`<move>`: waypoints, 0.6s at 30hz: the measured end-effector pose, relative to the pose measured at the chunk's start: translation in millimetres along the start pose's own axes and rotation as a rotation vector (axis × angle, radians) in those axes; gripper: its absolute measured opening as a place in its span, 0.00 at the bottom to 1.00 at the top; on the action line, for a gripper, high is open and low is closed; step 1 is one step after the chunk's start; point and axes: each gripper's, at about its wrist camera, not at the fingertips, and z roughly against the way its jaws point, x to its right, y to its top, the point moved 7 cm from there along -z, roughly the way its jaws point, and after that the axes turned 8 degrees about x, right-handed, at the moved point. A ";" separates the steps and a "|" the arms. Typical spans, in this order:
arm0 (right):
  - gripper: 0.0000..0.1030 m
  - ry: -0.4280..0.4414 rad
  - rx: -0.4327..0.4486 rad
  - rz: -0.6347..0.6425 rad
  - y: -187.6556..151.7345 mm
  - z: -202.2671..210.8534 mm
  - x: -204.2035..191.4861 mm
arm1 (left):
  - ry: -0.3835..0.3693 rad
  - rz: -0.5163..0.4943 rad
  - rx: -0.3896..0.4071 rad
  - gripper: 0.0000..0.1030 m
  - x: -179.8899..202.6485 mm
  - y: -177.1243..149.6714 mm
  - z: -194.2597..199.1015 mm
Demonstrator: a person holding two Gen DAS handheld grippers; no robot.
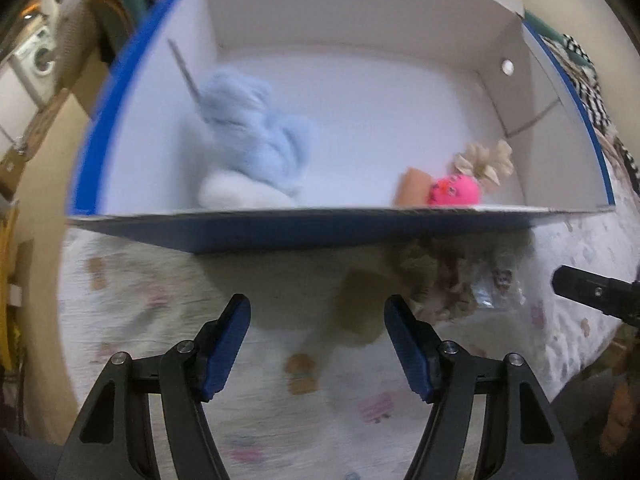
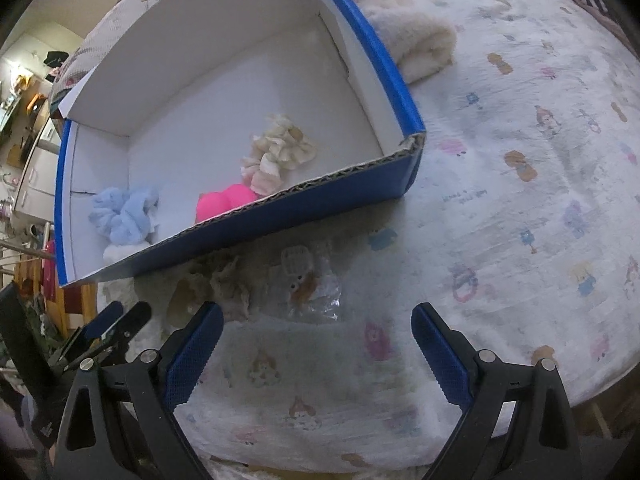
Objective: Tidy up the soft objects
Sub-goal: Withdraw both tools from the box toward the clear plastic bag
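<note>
- Blue-and-white cardboard box (image 2: 400, 80), upper left of the right-wrist frame, resting on a printed bedsheet (image 2: 520, 200). Already inside: pale blue fluffy item (image 2: 124, 216), pink ball-shaped toy (image 2: 224, 204), cream ruffled scrunchie (image 2: 280, 148).
- Still outside, just below the box's near wall: beige ruffled fabric piece (image 2: 216, 284) and, just beside it, a clear plastic packet (image 2: 308, 284) holding something small and orange.
- Left gripper (image 1: 318, 312): jaws apart, nothing between the blue pads, poised over the bedsheet short of the beige piece.
- Right gripper (image 2: 316, 320): jaws wide apart, empty, with the clear packet just above the gap in the frame.
- Step in hand, as judged: reaching for the remaining loose items. The next move likely calls for lowering onto the fabric or packet, closing, then lifting over the box wall.
- Hard to make out: the left-wrist view is motion-blurred; the packet's contents are unclear; the box's near wall hides part of the pink toy and the white item (image 1: 240, 192) under the blue one.
- Cream fleece blanket (image 2: 404, 36) behind the box; whether it belongs to the task cannot be told.
</note>
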 end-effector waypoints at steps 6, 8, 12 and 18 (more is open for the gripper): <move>0.82 -0.006 -0.018 0.025 -0.9 -10.9 -2.5 | 0.005 -0.055 -0.065 0.56 11.8 -11.4 -21.7; 0.80 -0.013 -0.037 0.031 -1.9 -17.7 -1.9 | -0.012 -0.049 -0.084 0.48 13.5 -12.2 -28.0; 0.79 -0.068 -0.056 0.105 -4.0 -33.7 -8.9 | -0.042 -0.038 -0.089 0.30 19.2 -7.8 -32.6; 0.79 -0.124 -0.063 0.197 -6.2 -51.4 -19.2 | -0.100 -0.031 -0.096 0.08 28.6 -6.9 -35.1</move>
